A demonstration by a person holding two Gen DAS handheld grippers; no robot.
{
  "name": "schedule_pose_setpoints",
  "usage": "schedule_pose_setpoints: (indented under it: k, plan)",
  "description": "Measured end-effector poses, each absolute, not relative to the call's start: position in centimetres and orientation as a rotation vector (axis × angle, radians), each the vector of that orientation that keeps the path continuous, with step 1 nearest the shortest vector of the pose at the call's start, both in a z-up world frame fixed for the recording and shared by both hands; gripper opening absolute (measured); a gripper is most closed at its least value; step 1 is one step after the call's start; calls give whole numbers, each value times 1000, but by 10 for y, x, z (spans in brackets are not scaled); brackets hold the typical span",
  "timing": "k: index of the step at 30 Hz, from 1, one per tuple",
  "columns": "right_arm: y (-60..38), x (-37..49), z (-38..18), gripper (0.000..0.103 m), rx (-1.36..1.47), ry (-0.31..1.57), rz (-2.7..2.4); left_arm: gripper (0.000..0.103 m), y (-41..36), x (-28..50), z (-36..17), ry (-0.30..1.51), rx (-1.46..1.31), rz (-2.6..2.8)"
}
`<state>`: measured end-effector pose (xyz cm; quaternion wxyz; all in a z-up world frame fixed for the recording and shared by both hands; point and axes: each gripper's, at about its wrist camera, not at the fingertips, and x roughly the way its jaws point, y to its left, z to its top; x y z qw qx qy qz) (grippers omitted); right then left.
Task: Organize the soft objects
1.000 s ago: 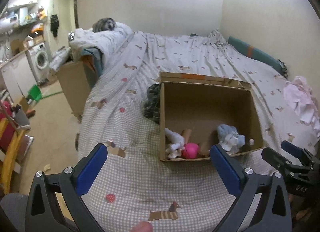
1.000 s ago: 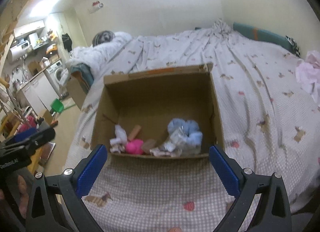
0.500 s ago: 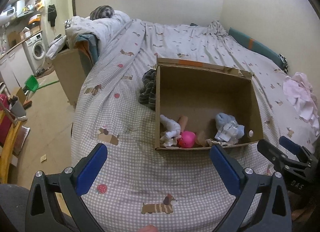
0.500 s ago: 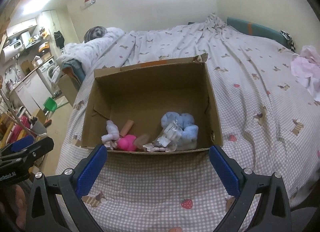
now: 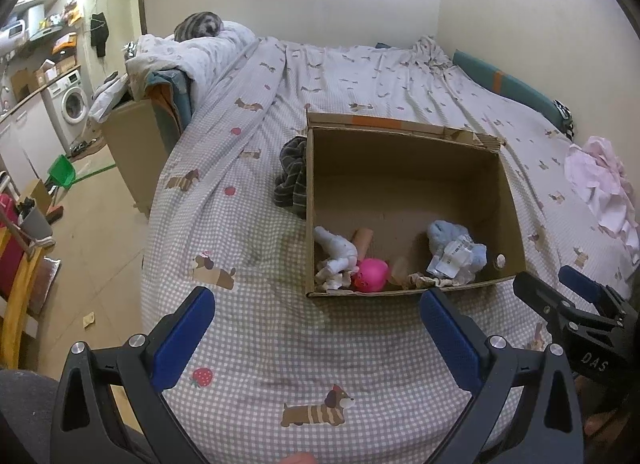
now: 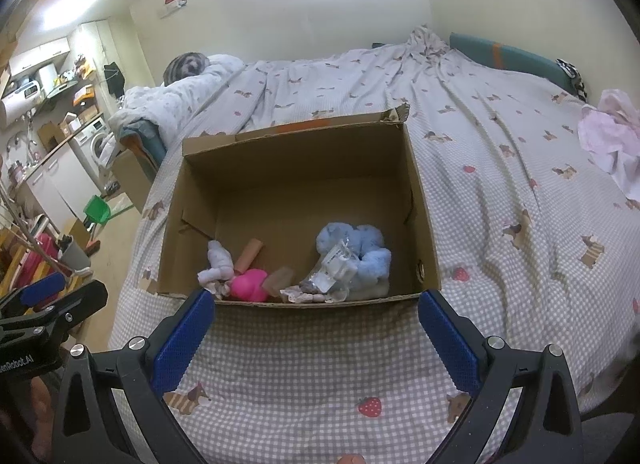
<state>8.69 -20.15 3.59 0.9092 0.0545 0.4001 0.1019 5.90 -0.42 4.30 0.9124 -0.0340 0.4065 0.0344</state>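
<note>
The bed (image 5: pixel 248 328) is covered by a grey checked sheet printed with dachshunds and strawberries. An open cardboard box (image 5: pixel 404 180) is set directly on the sheet near the foot edge, and a dark striped garment (image 5: pixel 291 176) is bunched against the box's left outer wall. A crumpled pink cloth (image 5: pixel 604 184) is laid on the sheet well apart to the right, a white duvet (image 5: pixel 188 56) is heaped at the far left corner, and a teal cushion (image 5: pixel 508 88) is placed along the far right edge by the wall.

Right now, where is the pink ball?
The pink ball is inside the cardboard box on the bed, against the near wall, left of centre in both views, between the white soft toy and the blue fluffy toy.
</note>
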Motion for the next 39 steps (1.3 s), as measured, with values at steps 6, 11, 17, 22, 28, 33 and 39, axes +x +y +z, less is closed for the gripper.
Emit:
schedule_pose_setpoints:
  k: [6,11,17,22,28,33,39]
  plan:
    - [-202,87,37,103,113,825,210,102,-5,59,43,837,-66,71]
    - [-202,87,36,103,113,825,211,102,-7,58,42,836,-48,66]
    - [-204,87,36,103,124,831,211,102,-7,58,43,826,-55,69]
    - [-205,87,39,103,127,830,208,102,-7,58,42,829,-54,71]
    - [-205,87,38,103,129,829,209,102,-6,58,41,833,-58,72]
    - [-205,87,38,103,128,829,209,102,-4,58,40,835,-67,74]
    - [-206,87,38,103,129,826,214,102,-6,56,42,825,-69,55]
